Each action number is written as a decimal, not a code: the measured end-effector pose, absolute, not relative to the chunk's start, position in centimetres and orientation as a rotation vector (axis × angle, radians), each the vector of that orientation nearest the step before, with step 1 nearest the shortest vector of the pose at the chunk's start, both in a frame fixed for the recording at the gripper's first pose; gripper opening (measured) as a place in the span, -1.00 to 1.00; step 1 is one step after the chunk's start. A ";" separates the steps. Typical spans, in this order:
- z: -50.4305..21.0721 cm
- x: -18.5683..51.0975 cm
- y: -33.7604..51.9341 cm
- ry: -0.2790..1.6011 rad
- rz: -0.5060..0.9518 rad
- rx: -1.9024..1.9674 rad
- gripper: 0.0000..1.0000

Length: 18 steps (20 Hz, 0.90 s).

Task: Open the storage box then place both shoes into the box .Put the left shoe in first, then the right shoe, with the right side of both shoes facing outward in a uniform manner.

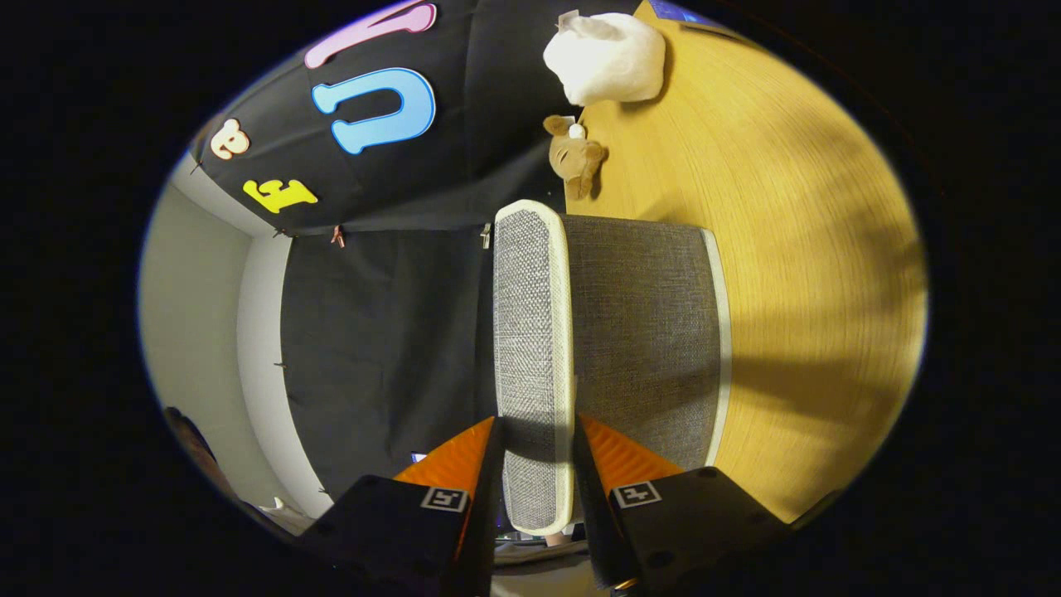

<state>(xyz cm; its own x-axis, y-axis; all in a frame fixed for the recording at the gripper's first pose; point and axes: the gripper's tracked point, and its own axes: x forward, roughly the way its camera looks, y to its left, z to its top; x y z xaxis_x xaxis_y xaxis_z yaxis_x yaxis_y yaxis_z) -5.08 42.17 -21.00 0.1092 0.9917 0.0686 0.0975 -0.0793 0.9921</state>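
**Opening the box lid**

The gripper (535, 444) is clamped on the edge of the grey lid (532, 332), one orange finger on each side. The box (646, 332) stands on the wooden table (812, 249). Swing the lid slowly; I judge a firm grip prevents slipping.

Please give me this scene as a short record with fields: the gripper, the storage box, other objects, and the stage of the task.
gripper: gripper, orange fingers one on each side of the lid's edge; firm contact cannot be confirmed
storage box: grey fabric box with white trim, on the wooden table
lid: lid lifted on edge between the fingers
other objects: brown plush toy and white plush item, beyond the box
stage: opening the box; no shoe placed yet
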 end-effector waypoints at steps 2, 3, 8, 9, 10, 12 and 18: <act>-19.3 -4.7 41.8 1.126 1.139 1.420 -0.60; -19.4 -4.5 41.7 1.102 1.126 1.404 -0.80; -17.5 -4.3 41.1 1.033 1.089 1.321 -0.90; -16.6 -4.2 41.0 1.013 1.087 1.308 -0.90; -15.6 -4.0 41.0 0.991 1.089 1.294 -0.89; -13.3 -4.0 41.7 0.944 1.099 1.278 -0.87; -5.7 -2.6 44.7 0.815 1.139 1.216 -0.87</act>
<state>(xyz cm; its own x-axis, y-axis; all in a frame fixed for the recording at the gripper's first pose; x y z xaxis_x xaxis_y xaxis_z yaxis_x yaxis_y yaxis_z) -2.64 44.70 -5.68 0.2700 0.9583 0.0936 -0.2204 -0.0331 0.9748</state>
